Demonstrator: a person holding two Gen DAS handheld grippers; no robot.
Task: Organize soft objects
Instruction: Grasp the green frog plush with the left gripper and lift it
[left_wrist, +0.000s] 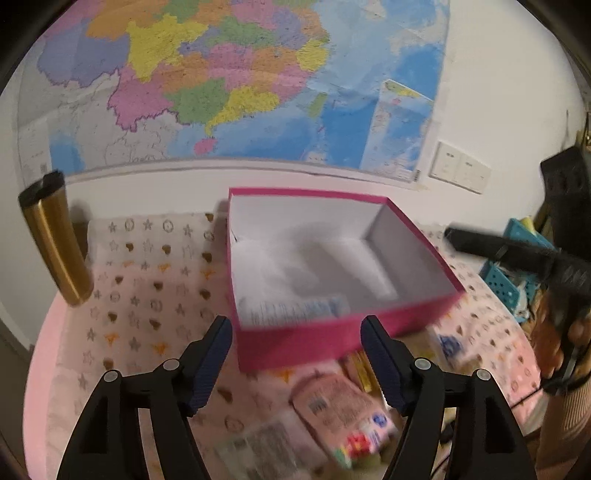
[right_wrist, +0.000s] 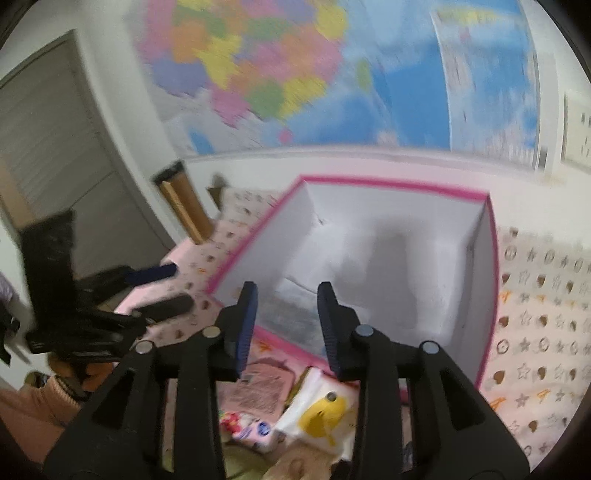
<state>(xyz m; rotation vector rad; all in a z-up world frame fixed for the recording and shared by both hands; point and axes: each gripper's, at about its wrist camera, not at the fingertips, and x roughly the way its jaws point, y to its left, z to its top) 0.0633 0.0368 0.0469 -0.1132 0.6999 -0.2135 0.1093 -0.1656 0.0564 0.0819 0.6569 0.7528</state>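
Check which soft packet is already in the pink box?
The white packet with blue print, lying against the near wall inside the pink box. The pink packet and the white one with a yellow character lie outside on the cloth.

even indoor light, a little dim. motion blur smears both views, worst in the right wrist view, where the wall map (right_wrist: 332, 74) streaks. fisheye bending curves the edges into dark corners.
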